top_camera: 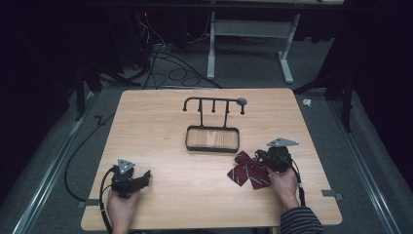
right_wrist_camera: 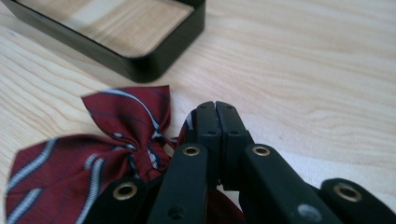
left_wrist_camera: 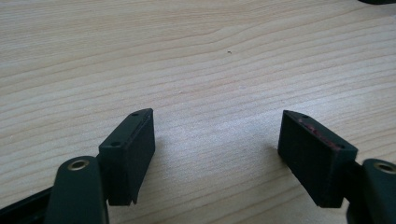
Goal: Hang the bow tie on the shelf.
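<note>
A dark red bow tie (top_camera: 247, 171) with pale stripes lies on the wooden table (top_camera: 195, 195), in front of a black hook stand (top_camera: 214, 102) with a tray base (top_camera: 212, 149). My right gripper (top_camera: 260, 156) sits at the bow tie's right wing. In the right gripper view its jaws (right_wrist_camera: 215, 109) are pressed together, and the bow tie (right_wrist_camera: 93, 154) hugs the left jaw and runs under both. The tray's rim (right_wrist_camera: 140, 65) lies just beyond. My left gripper (top_camera: 145, 176) rests at the front left, and its jaws (left_wrist_camera: 217, 135) are spread wide over bare wood.
The stand's crossbar carries several short hooks and a round grey end (top_camera: 241, 102). Cables trail from both grippers and across the floor behind the table. A white desk frame (top_camera: 248, 29) stands at the back. Bare wood lies between the two hands.
</note>
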`<action>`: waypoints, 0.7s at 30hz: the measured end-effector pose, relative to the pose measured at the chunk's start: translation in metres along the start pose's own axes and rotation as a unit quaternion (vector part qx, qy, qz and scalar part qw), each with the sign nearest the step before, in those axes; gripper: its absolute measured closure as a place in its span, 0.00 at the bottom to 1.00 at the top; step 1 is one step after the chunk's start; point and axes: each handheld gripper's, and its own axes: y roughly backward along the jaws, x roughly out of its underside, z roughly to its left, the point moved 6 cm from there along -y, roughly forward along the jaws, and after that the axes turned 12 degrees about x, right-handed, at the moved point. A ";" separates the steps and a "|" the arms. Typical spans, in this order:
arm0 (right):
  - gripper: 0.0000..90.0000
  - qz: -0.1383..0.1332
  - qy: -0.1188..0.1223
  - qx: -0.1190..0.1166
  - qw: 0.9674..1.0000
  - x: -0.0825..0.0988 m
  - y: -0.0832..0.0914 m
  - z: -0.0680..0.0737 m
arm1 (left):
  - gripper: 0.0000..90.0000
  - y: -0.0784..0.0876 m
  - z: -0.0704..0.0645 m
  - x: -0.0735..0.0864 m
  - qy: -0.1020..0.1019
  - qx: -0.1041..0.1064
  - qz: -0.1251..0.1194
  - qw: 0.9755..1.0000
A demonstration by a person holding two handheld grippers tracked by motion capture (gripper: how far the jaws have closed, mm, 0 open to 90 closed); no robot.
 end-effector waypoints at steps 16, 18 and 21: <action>1.00 -0.061 0.032 -0.003 0.998 -0.036 0.032 0.012 | 0.31 0.000 0.000 0.000 0.000 0.000 0.000 1.000; 1.00 -0.069 0.039 -0.002 0.997 -0.040 0.036 0.013 | 0.31 0.000 0.000 0.000 0.000 0.000 0.000 1.000; 1.00 -0.079 0.046 -0.003 0.996 -0.047 0.042 0.015 | 0.31 0.000 0.000 0.000 0.000 0.000 0.000 1.000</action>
